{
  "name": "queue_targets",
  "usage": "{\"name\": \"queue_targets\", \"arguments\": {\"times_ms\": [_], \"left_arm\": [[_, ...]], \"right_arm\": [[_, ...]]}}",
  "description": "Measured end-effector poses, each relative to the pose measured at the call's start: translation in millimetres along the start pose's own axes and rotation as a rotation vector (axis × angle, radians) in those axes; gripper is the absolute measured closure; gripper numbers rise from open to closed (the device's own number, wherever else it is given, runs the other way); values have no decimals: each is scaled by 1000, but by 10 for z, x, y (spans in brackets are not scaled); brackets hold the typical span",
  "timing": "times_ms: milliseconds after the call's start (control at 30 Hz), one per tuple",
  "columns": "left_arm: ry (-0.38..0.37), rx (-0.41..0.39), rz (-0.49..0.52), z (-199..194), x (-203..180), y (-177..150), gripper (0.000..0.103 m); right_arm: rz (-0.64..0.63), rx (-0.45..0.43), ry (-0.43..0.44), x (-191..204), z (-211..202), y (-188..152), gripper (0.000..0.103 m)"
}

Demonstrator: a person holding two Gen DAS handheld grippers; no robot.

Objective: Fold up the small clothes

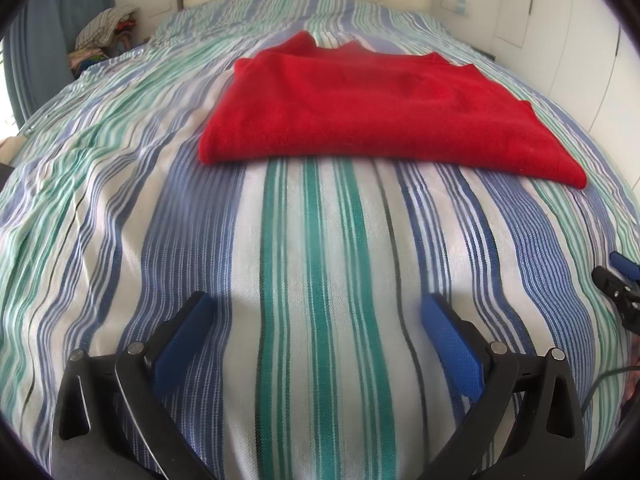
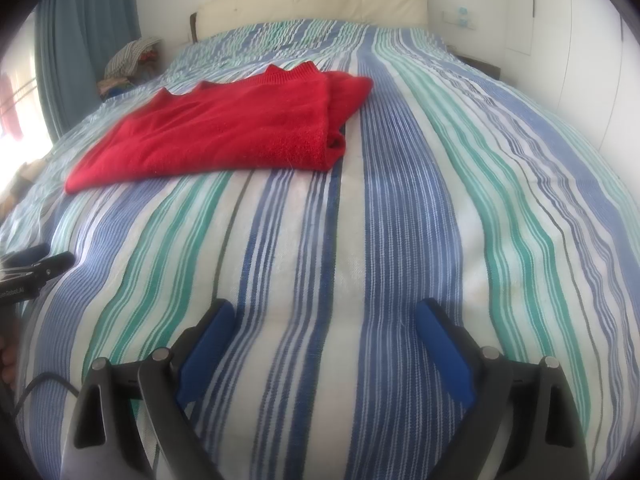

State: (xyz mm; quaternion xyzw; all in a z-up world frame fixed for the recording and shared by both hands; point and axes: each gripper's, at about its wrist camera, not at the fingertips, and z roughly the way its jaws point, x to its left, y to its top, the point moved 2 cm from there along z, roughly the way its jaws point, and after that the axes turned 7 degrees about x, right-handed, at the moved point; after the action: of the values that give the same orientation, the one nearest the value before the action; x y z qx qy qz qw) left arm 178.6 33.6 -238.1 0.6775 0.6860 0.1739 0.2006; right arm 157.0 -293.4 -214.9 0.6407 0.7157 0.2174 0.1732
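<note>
Both grippers, left gripper (image 1: 316,320) and right gripper (image 2: 326,324), hover wide open and empty over the striped bedspread (image 1: 320,240), the folded red knit sweater (image 1: 376,112) lying crosswise ahead, nearer the left.

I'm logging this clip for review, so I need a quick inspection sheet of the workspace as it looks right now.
Surface: striped bedspread in blue, green and white, wrinkled toward its left side.
Job's things: red sweater lying folded on the bedspread, touched by neither gripper.
Clutter: pile of clothes beside the bed's far left corner.
Grippers: left gripper and right gripper both with jaws wide open and empty, over bare bedspread short of the sweater.
Cables: thin dark cable near the left gripper.
Surroundings: cream headboard, blue curtain, white wall with a wall socket.
</note>
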Motion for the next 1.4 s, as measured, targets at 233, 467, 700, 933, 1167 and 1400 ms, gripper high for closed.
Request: {"name": "queue_targets", "arguments": {"times_ms": [233, 467, 700, 933, 1167, 1400], "left_arm": [[1, -1, 0, 0, -1, -2, 0], [1, -1, 0, 2, 0, -4, 0], [1, -1, 0, 2, -2, -5, 0], [3, -2, 0, 0, -6, -9, 0], [7, -4, 1, -13, -2, -6, 0], [-22, 116, -24, -59, 88, 168, 1]], "right_arm": [[-1, 0, -1, 0, -1, 0, 11], [-3, 0, -7, 2, 11, -2, 11], [-3, 0, -7, 3, 9, -2, 11], [-4, 0, -12, 7, 10, -5, 11], [-5, 1, -16, 4, 7, -5, 11], [-10, 7, -23, 2, -4, 2, 11]]}}
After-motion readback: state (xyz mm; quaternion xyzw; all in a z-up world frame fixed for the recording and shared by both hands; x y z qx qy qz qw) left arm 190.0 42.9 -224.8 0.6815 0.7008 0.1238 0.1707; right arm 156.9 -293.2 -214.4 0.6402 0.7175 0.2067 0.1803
